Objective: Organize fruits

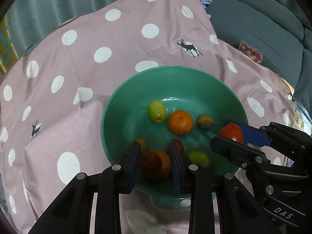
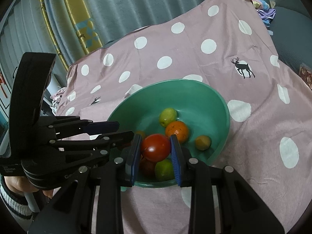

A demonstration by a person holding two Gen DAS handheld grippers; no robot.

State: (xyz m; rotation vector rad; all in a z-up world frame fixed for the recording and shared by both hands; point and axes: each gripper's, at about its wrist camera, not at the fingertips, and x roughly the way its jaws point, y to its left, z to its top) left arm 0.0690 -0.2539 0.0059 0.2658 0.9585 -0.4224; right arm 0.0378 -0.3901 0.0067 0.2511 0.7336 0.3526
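A green bowl [image 1: 124, 105] [image 2: 210, 101] sits on a pink dotted cloth and holds several fruits: a green fruit [image 1: 156, 111] [image 2: 167, 116], an orange [image 1: 180, 122] [image 2: 177, 131], a small yellow-green fruit [image 1: 204, 121] [image 2: 203, 142], and more red, orange and green ones near the front. My right gripper [image 2: 156, 150] [image 1: 232, 134] is shut on a red tomato [image 2: 155, 147] [image 1: 232, 133] over the bowl's right side. My left gripper [image 1: 155, 152] [image 2: 115, 130] hovers open and empty over the bowl's near rim.
The pink cloth [image 1: 97, 74] covers the whole table. A grey sofa [image 1: 263, 23] stands to the right with a patterned packet [image 1: 250, 51] on it. Grey curtains [image 2: 117, 3] hang behind.
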